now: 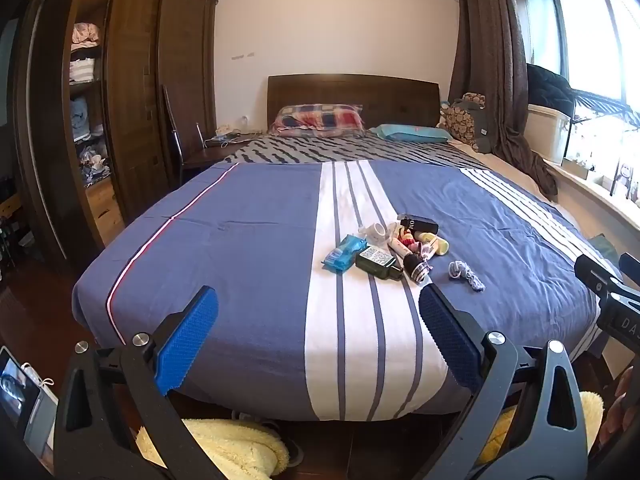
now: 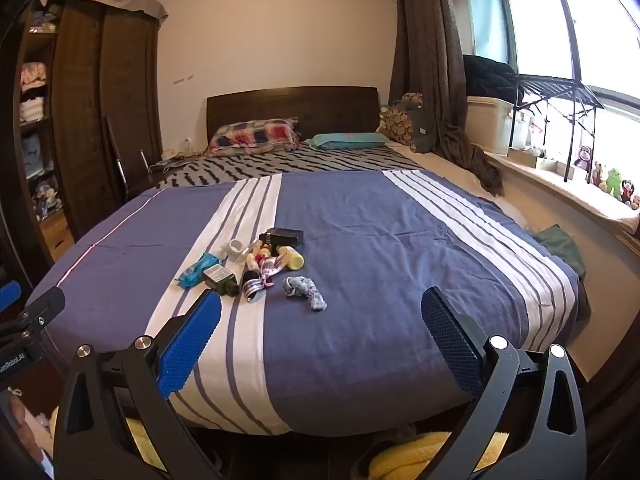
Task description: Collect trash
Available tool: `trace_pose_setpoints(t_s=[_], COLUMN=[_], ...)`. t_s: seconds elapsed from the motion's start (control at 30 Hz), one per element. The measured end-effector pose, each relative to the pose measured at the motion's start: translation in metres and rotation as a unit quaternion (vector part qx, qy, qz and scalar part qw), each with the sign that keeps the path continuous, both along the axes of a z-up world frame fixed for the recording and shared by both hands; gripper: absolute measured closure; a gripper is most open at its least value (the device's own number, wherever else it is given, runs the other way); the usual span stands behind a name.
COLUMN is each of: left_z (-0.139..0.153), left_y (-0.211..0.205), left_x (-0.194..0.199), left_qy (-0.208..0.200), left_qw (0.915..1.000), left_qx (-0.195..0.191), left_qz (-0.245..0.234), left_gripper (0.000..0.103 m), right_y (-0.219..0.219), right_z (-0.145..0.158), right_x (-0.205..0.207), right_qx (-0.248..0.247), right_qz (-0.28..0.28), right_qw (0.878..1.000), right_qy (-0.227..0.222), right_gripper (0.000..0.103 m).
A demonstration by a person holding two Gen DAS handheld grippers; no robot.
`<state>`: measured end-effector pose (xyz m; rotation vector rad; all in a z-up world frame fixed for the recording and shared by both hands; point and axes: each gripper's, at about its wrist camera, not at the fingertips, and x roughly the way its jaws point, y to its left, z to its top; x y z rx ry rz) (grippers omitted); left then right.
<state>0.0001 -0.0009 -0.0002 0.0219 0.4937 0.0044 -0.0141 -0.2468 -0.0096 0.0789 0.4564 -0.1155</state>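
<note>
1. Both the left tool (image 1: 318, 312) and the right tool (image 2: 320, 314) hang spread wide and empty at the foot of the bed (image 1: 248, 240).
2. The trash pile (image 1: 386, 246) lies centre-right in the left view.
3. Risk: tightly clustered pieces may scatter or roll if nudged.

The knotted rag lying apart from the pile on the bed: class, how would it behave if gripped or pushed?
The rag looks soft and crumpled, so it would probably flop and squash. It seems light; a push would likely drag it over the bedspread, not roll it.
</note>
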Motion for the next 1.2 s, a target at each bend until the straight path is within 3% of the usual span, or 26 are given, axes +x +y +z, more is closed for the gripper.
trace_pose_setpoints(t_s=[1.2], left_z=[0.005], left_y=[0.003], left_x=[-0.003], left_qy=[-0.006], left_qw=[1.0000], left_qx=[-0.006], left_qz=[0.005], left_gripper=[0.008], right_y=[0.000], right_z=[0.001], right_x=[-0.005], right_qx=[-0.005], right_qz=[0.007], right_qw=[1.000], right_qy=[-0.012], right_gripper=[0.003])
